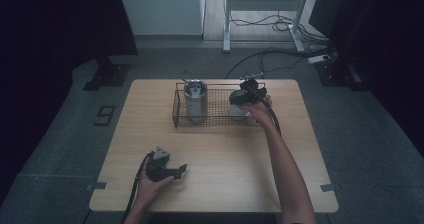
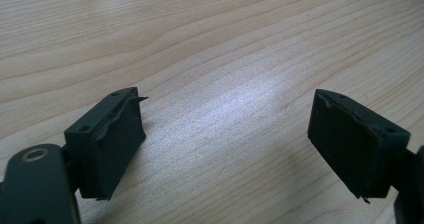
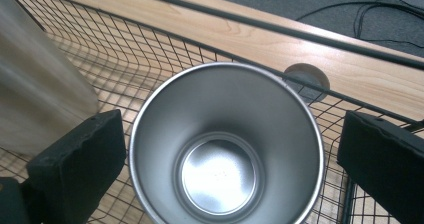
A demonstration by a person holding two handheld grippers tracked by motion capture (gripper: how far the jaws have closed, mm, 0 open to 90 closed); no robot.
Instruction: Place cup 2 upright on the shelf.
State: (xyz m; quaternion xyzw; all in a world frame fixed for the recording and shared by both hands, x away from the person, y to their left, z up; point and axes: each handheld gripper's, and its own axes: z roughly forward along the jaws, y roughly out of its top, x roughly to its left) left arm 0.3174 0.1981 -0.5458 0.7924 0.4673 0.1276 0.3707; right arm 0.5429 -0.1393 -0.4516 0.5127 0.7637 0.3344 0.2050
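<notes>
A black wire basket stands at the back of the wooden table. In its right part sits an empty steel cup, upright, also visible under my hand as the cup. My right gripper hovers over it, open, one jaw on each side of the rim; a small gap shows at the right jaw. A taller steel tumbler stands in the basket's left part. My left gripper rests low at the table's front left, and my left gripper is open over bare wood.
A round cable hole is cut in the table just behind the basket. The blurred tumbler stands close to my right gripper's left jaw. Cables and a desk frame lie on the floor beyond the table.
</notes>
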